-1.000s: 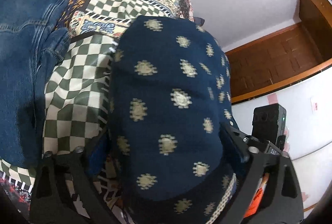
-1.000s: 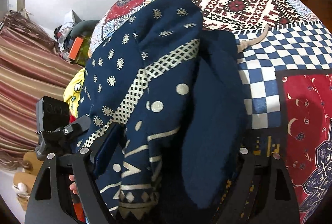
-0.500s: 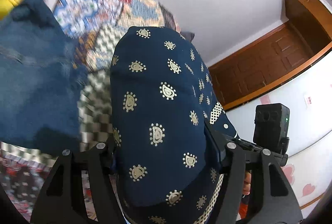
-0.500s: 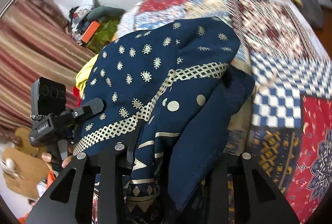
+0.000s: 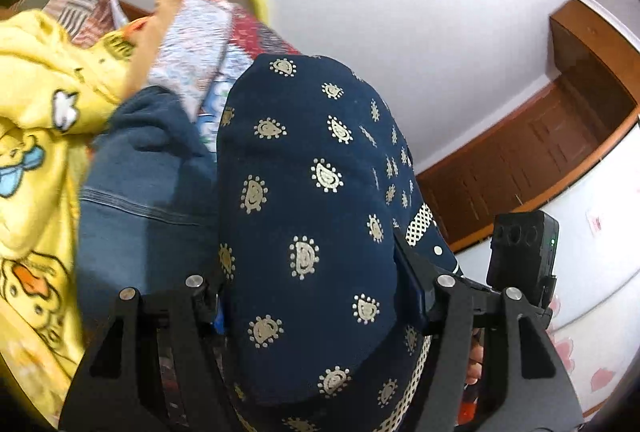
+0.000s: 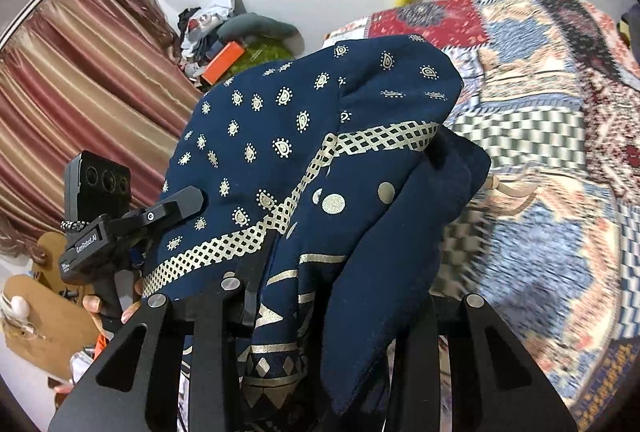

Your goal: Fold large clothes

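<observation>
left claw [image 5: 316,296]: you pinch the blue dotted cloth [image 5: 316,200].
right claw [image 6: 340,296]: squeezed tight on it too.
bed [image 6: 560,160]: under the cloth.

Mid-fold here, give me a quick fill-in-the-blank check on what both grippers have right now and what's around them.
1. Both the left gripper and the right gripper are shut on the same ____ garment printed with cream motifs.
2. In the left wrist view, the cloth beside that garment with cartoon ducks is ____.
3. The garment's lattice band is ____ in colour.
4. Left of the garment in the right wrist view hangs a striped ____.

Missing words: navy blue; yellow; cream; curtain
</observation>
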`<state>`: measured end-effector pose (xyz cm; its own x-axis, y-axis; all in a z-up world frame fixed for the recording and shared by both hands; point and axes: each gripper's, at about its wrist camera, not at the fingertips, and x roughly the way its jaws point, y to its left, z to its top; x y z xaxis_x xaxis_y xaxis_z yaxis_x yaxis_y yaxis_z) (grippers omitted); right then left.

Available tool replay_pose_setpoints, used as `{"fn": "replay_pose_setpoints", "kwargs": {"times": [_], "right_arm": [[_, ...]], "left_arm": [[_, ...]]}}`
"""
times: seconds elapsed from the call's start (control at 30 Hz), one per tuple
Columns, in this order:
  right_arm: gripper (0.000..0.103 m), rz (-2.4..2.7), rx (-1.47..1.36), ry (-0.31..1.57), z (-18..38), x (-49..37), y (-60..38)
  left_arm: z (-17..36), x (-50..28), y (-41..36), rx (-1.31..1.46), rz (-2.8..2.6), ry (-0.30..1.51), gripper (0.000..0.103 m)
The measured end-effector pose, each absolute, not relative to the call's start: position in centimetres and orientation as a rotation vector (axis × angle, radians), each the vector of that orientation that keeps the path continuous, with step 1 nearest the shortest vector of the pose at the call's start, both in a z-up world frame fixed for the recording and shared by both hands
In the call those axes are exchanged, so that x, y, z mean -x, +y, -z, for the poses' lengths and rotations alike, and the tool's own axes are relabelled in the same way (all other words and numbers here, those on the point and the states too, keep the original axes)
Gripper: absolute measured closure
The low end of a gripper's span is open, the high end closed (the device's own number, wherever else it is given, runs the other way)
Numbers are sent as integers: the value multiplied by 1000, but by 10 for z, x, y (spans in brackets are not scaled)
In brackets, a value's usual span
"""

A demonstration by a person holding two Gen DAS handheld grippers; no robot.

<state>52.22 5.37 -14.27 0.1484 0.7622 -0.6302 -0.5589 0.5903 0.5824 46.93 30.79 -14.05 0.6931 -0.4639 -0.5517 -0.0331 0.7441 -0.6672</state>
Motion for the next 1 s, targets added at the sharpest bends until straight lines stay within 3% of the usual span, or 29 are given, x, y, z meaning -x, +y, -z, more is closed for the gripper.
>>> {"fn": "replay_pose_setpoints", "kwargs": {"times": [0.37, 0.53, 0.77, 1.0], "right_arm": [[74, -838, -87, 1234, 241, -558, 132], [72, -883, -57, 1233, 247, -556, 125], [54, -784, 76, 1169, 232, -519, 103], [53, -735, 216, 1133, 229, -485, 85]], "left_arm": [[267, -513, 381, 714, 85, 952, 38], [259, -500, 377, 671, 113, 913, 37], [229, -473, 357, 518, 9, 906, 35], [220, -419, 331, 315, -55, 930, 35]]}}
